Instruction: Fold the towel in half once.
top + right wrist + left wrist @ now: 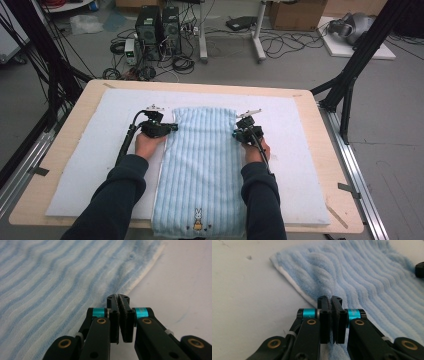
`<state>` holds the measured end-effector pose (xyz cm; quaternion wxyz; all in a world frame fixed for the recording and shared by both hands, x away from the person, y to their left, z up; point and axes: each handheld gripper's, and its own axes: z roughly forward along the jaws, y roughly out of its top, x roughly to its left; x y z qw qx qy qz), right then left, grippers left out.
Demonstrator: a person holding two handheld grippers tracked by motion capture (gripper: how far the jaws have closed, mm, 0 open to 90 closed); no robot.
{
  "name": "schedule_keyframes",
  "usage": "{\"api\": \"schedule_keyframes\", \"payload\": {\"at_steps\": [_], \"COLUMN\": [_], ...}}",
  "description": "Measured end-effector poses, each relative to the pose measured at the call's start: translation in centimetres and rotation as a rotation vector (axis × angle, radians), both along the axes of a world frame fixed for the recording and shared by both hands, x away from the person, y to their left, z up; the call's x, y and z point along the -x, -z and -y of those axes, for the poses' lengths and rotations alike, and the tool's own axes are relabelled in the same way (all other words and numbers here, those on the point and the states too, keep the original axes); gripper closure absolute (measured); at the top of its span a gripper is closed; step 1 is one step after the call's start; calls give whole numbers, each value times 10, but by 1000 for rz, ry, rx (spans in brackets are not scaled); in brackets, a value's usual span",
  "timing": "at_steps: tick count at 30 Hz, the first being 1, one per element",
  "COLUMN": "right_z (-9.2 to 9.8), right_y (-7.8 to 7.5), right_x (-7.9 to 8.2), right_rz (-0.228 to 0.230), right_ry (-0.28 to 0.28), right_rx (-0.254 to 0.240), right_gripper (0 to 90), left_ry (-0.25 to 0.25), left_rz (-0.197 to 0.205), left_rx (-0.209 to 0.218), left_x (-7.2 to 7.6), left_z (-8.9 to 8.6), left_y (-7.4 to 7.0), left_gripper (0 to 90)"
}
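Observation:
A light blue striped towel (202, 165) lies lengthwise on the white mat (95, 155), with a small rabbit motif (198, 220) at its near end. My left gripper (175, 126) sits at the towel's left edge, toward the far end. In the left gripper view that gripper (330, 298) has its jaws pressed together on the white-hemmed edge of the towel (362, 272). My right gripper (235, 133) is at the opposite edge. In the right gripper view it (117, 296) is shut on the towel's (50, 277) border, where the fabric puckers at the tips.
The mat covers most of a wooden table (320, 150). Beyond the table's far edge the floor holds computer towers (157, 27), tangled cables and cardboard boxes. Black frame posts (350, 75) stand to the right and left of the table.

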<state>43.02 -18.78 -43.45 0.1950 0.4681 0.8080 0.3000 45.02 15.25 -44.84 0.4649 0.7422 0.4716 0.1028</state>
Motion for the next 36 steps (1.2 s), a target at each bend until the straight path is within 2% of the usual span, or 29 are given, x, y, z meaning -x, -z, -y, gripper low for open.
{"api": "schedule_keyframes", "payload": {"at_steps": [1,3,4,8,11,14,16,17,19,20,25,29,34,36], "right_z": [3,7,8,11,11,9,10,10,10,11,15,18,23,25], "right_y": [-1,-4,-6,-14,-19,-25,-30,-32,-37,-38,-42,-40,-36,-32], "right_x": [-3,-5,-6,-3,2,10,16,18,25,29,46,62,84,94], "right_rz": [12,44,51,81,91,108,121,131,141,143,149,147,141,142], "right_ry": [17,54,59,39,15,-12,-36,-45,-73,-79,-118,-141,-164,-176], "right_rx": [-14,-72,-85,-113,-128,-138,-166,-175,-198,-201,-237,-230,-224,-220], "right_gripper": [878,878,878,877,877,877,877,877,877,877,876,876,876,876], "left_ry": [-14,-20,-14,7,34,51,70,75,74,81,91,115,170,196], "left_rz": [0,63,70,76,115,133,124,139,164,163,178,172,184,208], "left_rx": [31,44,39,54,61,80,49,43,70,67,103,113,85,64], "left_x": [-2,-2,-3,-1,5,13,17,22,29,33,50,67,94,104], "left_z": [0,2,2,-3,-4,-8,-9,-10,-13,-14,-21,-22,-20,-20], "left_y": [-3,-8,-9,-14,-25,-31,-35,-38,-41,-41,-39,-35,-30,-27], "left_gripper": [860,859,860,859,857,852,846,846,847,848,847,847,848,848]}}
